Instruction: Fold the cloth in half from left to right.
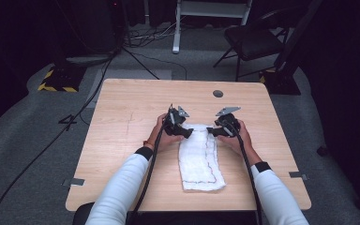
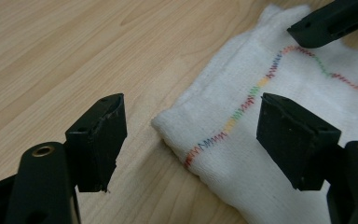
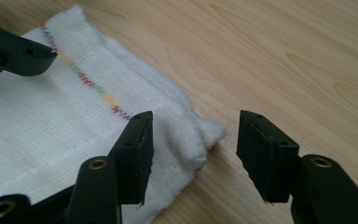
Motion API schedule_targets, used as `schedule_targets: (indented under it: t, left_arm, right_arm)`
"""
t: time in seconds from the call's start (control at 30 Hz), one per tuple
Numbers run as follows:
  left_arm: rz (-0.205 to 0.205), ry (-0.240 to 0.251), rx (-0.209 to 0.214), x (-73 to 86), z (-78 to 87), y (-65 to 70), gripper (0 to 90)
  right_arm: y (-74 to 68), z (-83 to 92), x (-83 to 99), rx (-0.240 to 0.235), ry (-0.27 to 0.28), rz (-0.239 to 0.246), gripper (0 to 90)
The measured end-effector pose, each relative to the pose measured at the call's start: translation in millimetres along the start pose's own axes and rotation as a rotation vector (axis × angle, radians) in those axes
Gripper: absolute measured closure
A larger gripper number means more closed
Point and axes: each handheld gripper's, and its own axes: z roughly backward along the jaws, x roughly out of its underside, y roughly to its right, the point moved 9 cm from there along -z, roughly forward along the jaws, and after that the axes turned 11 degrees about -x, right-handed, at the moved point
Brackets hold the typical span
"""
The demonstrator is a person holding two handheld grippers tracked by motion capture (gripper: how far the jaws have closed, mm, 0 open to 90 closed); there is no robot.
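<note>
A white folded cloth (image 1: 199,159) with a multicoloured zigzag stitch lies flat on the wooden table (image 1: 131,108), its long side running away from me. My left gripper (image 1: 186,132) is at the cloth's far left corner. In the left gripper view the cloth (image 2: 233,177) has that corner between the open jaws (image 2: 193,112), untouched by the pads. My right gripper (image 1: 212,131) is at the far right corner. In the right gripper view it (image 3: 196,123) stands open around the corner of the cloth (image 3: 37,126). Each view also catches a jaw of the other gripper over the cloth.
A round cable hole (image 1: 218,93) sits in the table's far right part. Beyond the table, on the grey floor, are a black chair (image 1: 253,40), a white stand (image 1: 178,28), cables and a yellow-and-black striped base (image 1: 56,84).
</note>
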Motion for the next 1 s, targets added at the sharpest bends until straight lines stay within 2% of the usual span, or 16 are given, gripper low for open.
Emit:
schedule_targets:
  t: [0.07, 0.13, 0.23, 0.33, 0.43, 0.53, 0.6, 0.73, 0.83, 1.0]
  left_arm:
    - [0.01, -0.015, 0.016, 1.2, -5.2, -1.0, 22.8]
    - [0.009, -0.022, 0.011, 2.8, -9.8, -3.4, 20.9]
    - [0.02, -0.027, 0.051, 4.7, -12.6, -2.2, 23.4]
    - [0.017, -0.02, 0.115, 4.5, -11.6, -0.2, 35.6]
    - [-0.011, -0.03, 0.158, 2.7, -9.9, 2.7, 49.7]
    - [-0.033, -0.043, 0.2, 0.2, -9.8, 6.3, 63.7]
    - [-0.049, -0.055, 0.212, -1.7, -10.2, 7.5, 70.1]
    - [-0.075, -0.052, 0.172, -6.6, -13.7, 4.0, 76.3]
    - [-0.07, -0.039, 0.147, -10.8, -15.0, 0.7, 77.8]
    - [-0.034, 0.028, 0.132, -25.7, -5.2, -5.3, 78.5]
  right_arm:
    - [3.5, -1.4, 0.4, -0.007, 0.004, -0.019, 47.0]
    - [4.2, -4.5, 1.4, -0.019, -0.013, -0.014, 48.3]
    - [2.3, -8.4, 1.5, -0.069, -0.011, -0.028, 56.6]
    - [1.6, -8.7, 1.6, -0.112, -0.011, -0.038, 64.0]
    - [-2.7, -9.0, 1.2, -0.149, -0.018, -0.033, 75.6]
    - [-4.5, -9.7, -0.2, -0.154, -0.022, -0.023, 80.3]
    - [-4.6, -10.6, -1.6, -0.141, -0.021, -0.01, 82.5]
    - [-4.0, -11.4, -4.8, -0.088, -0.024, 0.022, 84.8]
    - [-0.9, -9.0, -8.2, -0.052, 0.0, 0.022, 85.2]
    - [-0.8, 3.4, -19.1, 0.004, 0.04, 0.061, 85.5]
